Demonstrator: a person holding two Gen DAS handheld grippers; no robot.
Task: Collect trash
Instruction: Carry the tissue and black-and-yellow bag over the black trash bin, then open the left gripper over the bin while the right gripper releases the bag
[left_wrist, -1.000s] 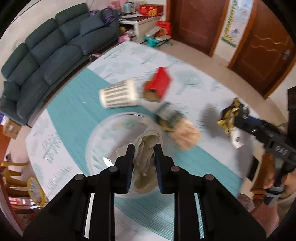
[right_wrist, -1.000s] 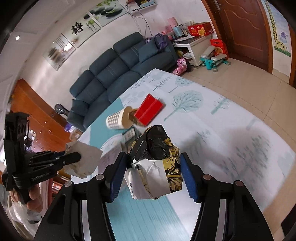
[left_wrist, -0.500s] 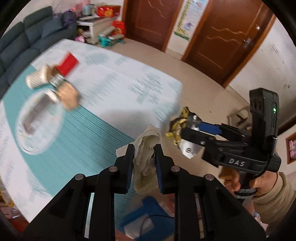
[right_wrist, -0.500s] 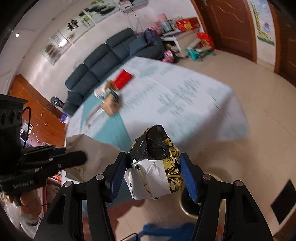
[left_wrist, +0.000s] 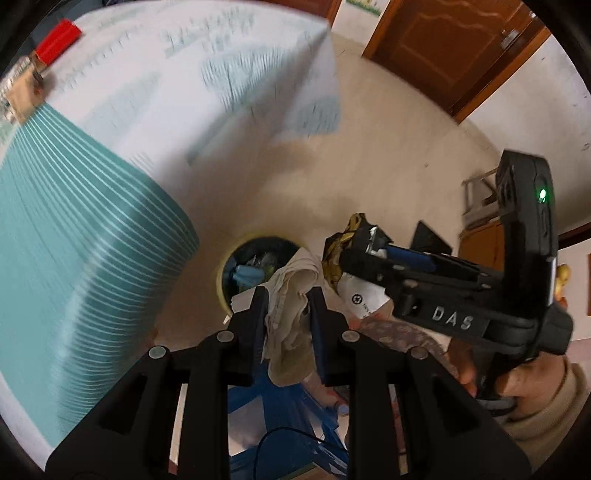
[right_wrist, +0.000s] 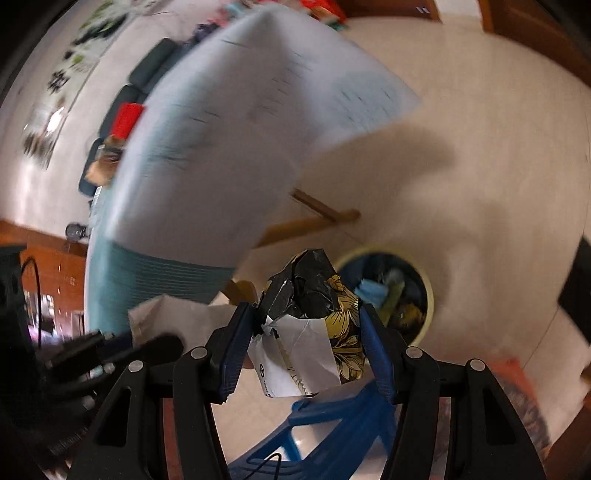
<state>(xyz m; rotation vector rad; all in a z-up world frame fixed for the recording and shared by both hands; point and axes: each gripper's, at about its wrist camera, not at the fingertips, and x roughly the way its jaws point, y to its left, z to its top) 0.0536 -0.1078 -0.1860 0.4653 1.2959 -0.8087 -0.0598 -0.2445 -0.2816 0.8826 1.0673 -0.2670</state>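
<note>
Crumpled tissue (left_wrist: 290, 314), creased foil wrapper (right_wrist: 314, 314) above round bin (right_wrist: 424, 291).

Bare floor (right_wrist: 461, 166) surrounds the open bin (right_wrist: 424, 280) on its upper right. The table (left_wrist: 92, 221) overhang crowds your left; the blue stool (right_wrist: 332, 413) sits directly beneath your tongs.

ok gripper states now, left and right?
Left gripper: closed on a crumpled beige tissue.
Right gripper: closed on a crumpled black-and-gold wrapper.
</note>
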